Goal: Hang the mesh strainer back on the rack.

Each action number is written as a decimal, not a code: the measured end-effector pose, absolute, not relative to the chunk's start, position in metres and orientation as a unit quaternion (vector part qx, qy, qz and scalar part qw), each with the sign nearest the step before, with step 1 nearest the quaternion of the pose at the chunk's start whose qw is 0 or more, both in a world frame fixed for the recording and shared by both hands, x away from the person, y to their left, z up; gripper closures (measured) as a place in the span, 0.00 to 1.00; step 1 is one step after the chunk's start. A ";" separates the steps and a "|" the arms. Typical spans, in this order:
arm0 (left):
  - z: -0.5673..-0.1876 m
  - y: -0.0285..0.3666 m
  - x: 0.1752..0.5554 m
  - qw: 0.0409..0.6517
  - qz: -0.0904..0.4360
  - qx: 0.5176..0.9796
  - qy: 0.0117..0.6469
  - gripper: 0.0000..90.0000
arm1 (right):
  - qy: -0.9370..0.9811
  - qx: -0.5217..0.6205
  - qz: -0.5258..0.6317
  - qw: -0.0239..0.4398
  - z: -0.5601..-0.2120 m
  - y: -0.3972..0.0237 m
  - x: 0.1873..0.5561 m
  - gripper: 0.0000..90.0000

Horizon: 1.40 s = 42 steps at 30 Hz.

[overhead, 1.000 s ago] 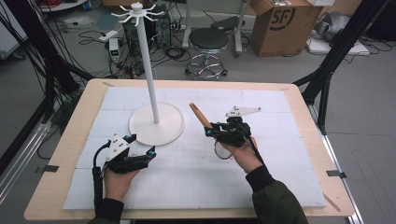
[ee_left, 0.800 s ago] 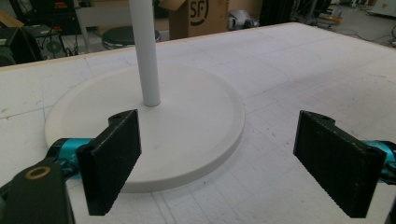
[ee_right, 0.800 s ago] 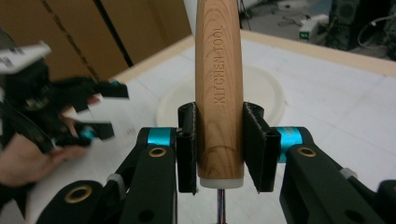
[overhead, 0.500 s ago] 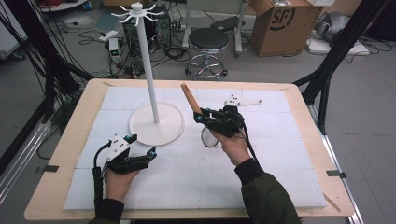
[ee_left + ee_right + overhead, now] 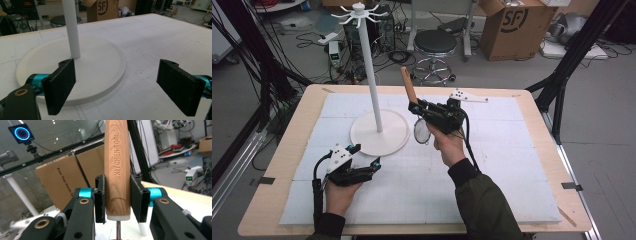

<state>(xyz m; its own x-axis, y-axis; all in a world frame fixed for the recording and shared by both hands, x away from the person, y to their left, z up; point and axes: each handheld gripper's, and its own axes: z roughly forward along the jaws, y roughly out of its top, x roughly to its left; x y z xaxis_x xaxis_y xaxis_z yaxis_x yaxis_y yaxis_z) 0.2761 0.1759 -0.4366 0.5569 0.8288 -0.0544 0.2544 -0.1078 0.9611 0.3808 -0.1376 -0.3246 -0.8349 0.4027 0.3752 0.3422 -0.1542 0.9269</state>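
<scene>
**Wooden-handled strainer held up beside the white stand**

A white gridded mat [image 5: 492, 185] covered most of the pale wooden table [image 5: 277, 200]. Beyond the far edge the grey floor held a black stool [image 5: 435, 45], a cardboard box [image 5: 512, 25] and loose cables.

The right gripper [image 5: 416, 106] was raised over the middle of the mat, its jaws clamped on the wooden handle [image 5: 117, 167] of a small strainer [image 5: 421, 131] — in the right gripper view the pads pressed both sides of the handle just above its white collar. The handle slanted up and away to the far side, and the round mesh head hung below the jaws, above the mat, just right of the stand's base [image 5: 379, 132].

The left gripper [image 5: 376, 165] sat low at the near left, jaws spread wide with nothing between them — aimed at the near edge of the base, from which the white pole [image 5: 371, 75] rose.
</scene>
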 end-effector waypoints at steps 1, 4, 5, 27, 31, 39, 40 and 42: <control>-0.437 0.176 0.276 0.542 0.265 0.696 0.389 0.18 | 0.648 0.285 0.706 0.029 -0.322 -0.135 0.382 0.77; -0.437 0.176 0.276 0.542 0.264 0.696 0.389 0.18 | 0.639 0.275 0.717 0.030 -0.313 -0.130 0.384 0.76; -0.437 0.176 0.276 0.542 0.263 0.697 0.389 0.18 | 0.638 0.270 0.720 0.034 -0.307 -0.127 0.385 0.76; -0.437 0.176 0.276 0.541 0.259 0.698 0.391 0.18 | 0.599 0.232 0.766 0.040 -0.244 -0.093 0.399 0.76; -0.437 0.176 0.276 0.539 0.260 0.700 0.390 0.18 | 0.597 0.233 0.767 0.040 -0.239 -0.090 0.401 0.76; -0.437 0.176 0.276 0.541 0.260 0.698 0.391 0.18 | 0.602 0.234 0.763 0.034 -0.235 -0.084 0.407 0.76; -0.437 0.176 0.275 0.541 0.260 0.697 0.392 0.18 | 0.602 0.234 0.763 0.035 -0.235 -0.084 0.408 0.76; -0.437 0.176 0.276 0.541 0.260 0.698 0.391 0.18 | 0.604 0.234 0.761 0.033 -0.234 -0.082 0.408 0.76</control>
<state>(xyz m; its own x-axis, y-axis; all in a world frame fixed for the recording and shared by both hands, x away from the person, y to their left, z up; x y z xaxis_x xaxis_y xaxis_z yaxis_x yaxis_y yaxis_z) 0.2756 0.1764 -0.4368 0.5587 0.8272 -0.0593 0.2638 -0.1094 0.9584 0.4083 -0.0822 -0.2341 -0.8883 0.3326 0.3167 0.2333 -0.2672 0.9350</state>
